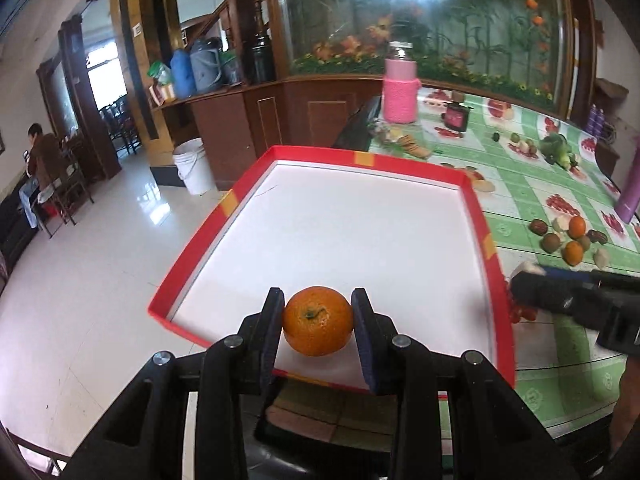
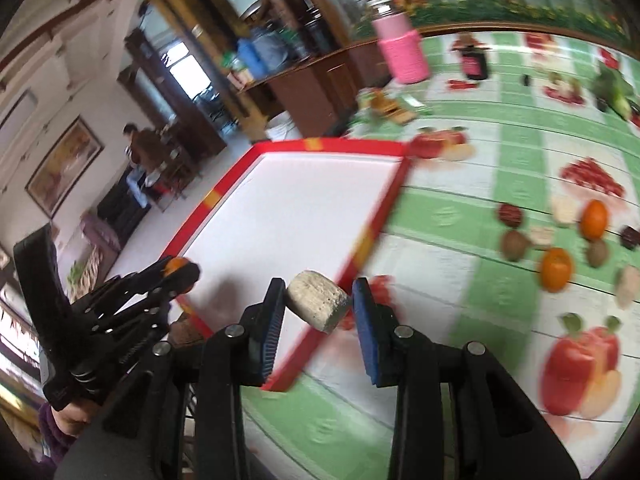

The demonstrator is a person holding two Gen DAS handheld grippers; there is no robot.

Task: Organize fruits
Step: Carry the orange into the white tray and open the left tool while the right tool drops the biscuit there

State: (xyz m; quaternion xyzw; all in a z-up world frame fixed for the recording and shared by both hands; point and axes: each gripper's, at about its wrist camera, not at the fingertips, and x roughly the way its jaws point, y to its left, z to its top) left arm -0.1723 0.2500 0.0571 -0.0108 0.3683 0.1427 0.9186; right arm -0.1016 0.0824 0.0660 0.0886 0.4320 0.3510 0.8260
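My left gripper (image 1: 318,312) is shut on an orange mandarin (image 1: 318,321) over the near end of a red-rimmed white tray (image 1: 486,216). It also shows in the right wrist view (image 2: 182,270) with the mandarin. My right gripper (image 2: 320,300) is shut on a pale beige chunk (image 2: 318,301), held above the tray's right rim (image 2: 366,246); it shows at right in the left wrist view (image 1: 528,272). Loose fruits lie on the tablecloth to the right: two mandarins (image 2: 556,269), kiwis (image 2: 515,245), dark red pieces (image 2: 510,214) and pale chunks (image 2: 564,210).
A green fruit-print tablecloth (image 2: 480,168) covers the table. A pink-sleeved jar (image 1: 400,88), a dark small box (image 1: 457,117), snacks (image 1: 412,146), green vegetables (image 1: 556,148) and a purple bottle (image 1: 632,188) stand farther back. The tray overhangs the table's left edge above the floor.
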